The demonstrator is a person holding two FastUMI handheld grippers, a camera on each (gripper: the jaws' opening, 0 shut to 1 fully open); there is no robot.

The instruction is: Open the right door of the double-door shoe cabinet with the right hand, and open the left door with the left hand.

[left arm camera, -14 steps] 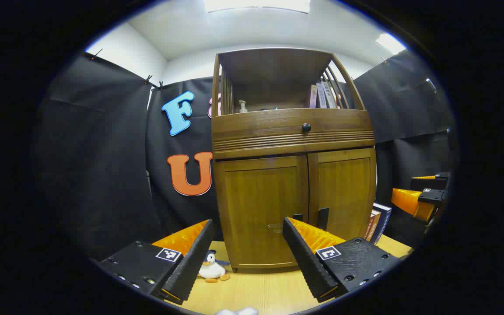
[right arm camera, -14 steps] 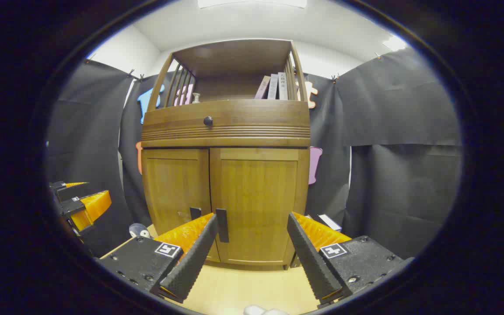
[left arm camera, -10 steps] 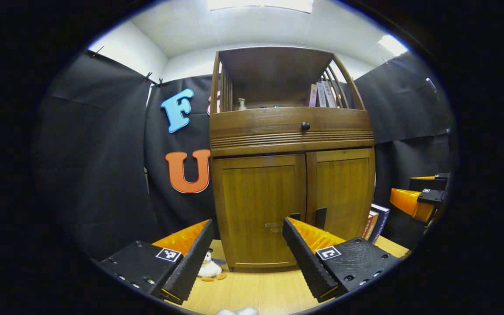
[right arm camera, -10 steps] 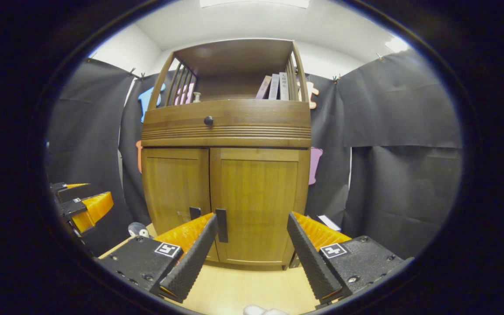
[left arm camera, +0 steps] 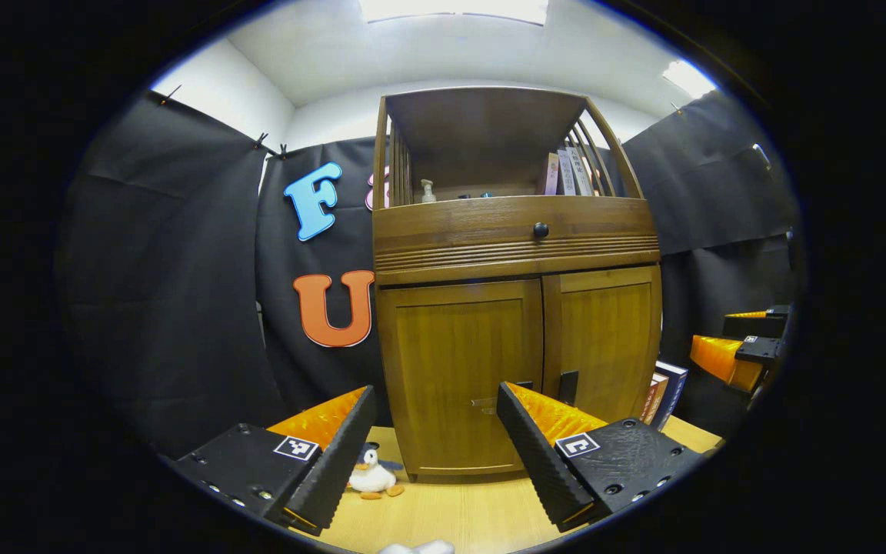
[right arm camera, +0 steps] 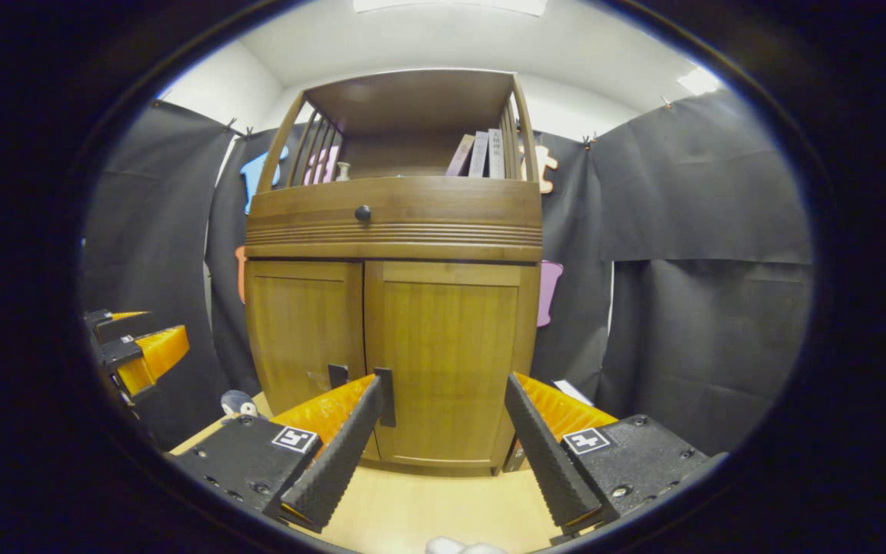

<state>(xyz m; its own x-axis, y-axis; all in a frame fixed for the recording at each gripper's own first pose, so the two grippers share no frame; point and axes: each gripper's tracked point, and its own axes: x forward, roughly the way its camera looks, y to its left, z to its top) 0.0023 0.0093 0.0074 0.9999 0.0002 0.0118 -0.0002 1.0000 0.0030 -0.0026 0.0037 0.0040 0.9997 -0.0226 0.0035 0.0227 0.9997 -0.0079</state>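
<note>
on the pale wooden counter (left arm camera: 458,512) against the booth wall stands the brown wooden double-door shoe cabinet (right arm camera: 393,231), open shelf on top, a drawer band with a round black knob (right arm camera: 364,213) beneath, both doors below it shut. right door (right arm camera: 447,358) sits straight ahead in the right gripper view; left door (left arm camera: 462,373) straight ahead in the left gripper view. each door carries a small dark upright handle at the centre seam: right handle (right arm camera: 388,396), left handle (right arm camera: 338,375).

right gripper (right arm camera: 437,454): fingers spread wide, holding nothing, short of the door, its left finger overlapping the right handle in the picture. left gripper (left arm camera: 435,454): fingers spread, empty, also short of the cabinet.

judgement: approach phase, no door started.

risks: the two handles sit just beside each other, so a finger could catch the wrong handle or the neighbouring door edge. a shallow pinch may slip off when pulled. a small white toy penguin (left arm camera: 371,473) stands near the left corner; a swinging left door might knock it.
</note>
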